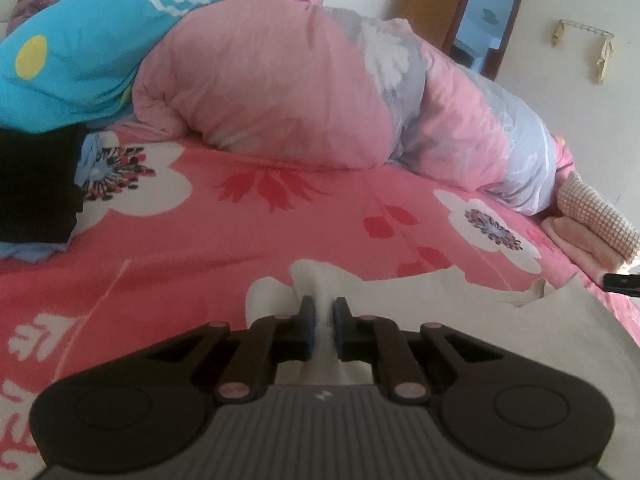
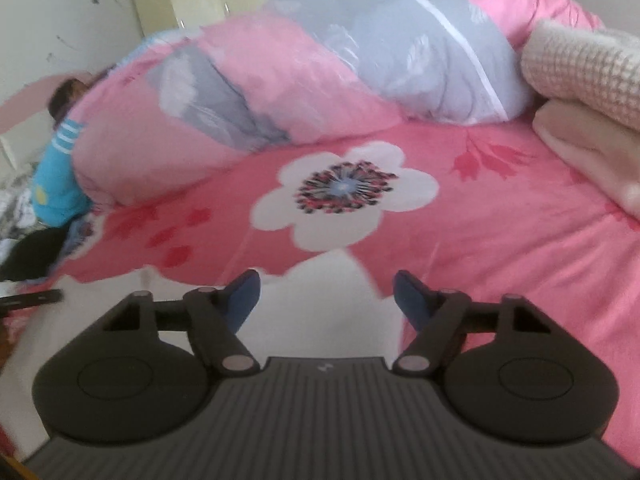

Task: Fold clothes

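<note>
I see a bed with a pink floral sheet (image 1: 280, 216) filling the frame, a rolled pink-and-grey quilt (image 1: 280, 88) behind it, white walls (image 1: 580, 120), and a wooden door (image 1: 430, 0) upper right.

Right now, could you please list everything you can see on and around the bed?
White garment: one, cream-white, near edge of the bed, a fold pinched by the left gripper.
Bedsheet: one, pink with white flowers, covering the bed.
Duvet: one, pink and grey, bunched along the far side.
Blue cloth: one, turquoise with white stripes, far left.
Black clothes: one pile, left edge.
Waffle blanket: one, pale pink, folded at right.
Left gripper: black, shut on the garment.
Right gripper: black, open above the garment.
</note>
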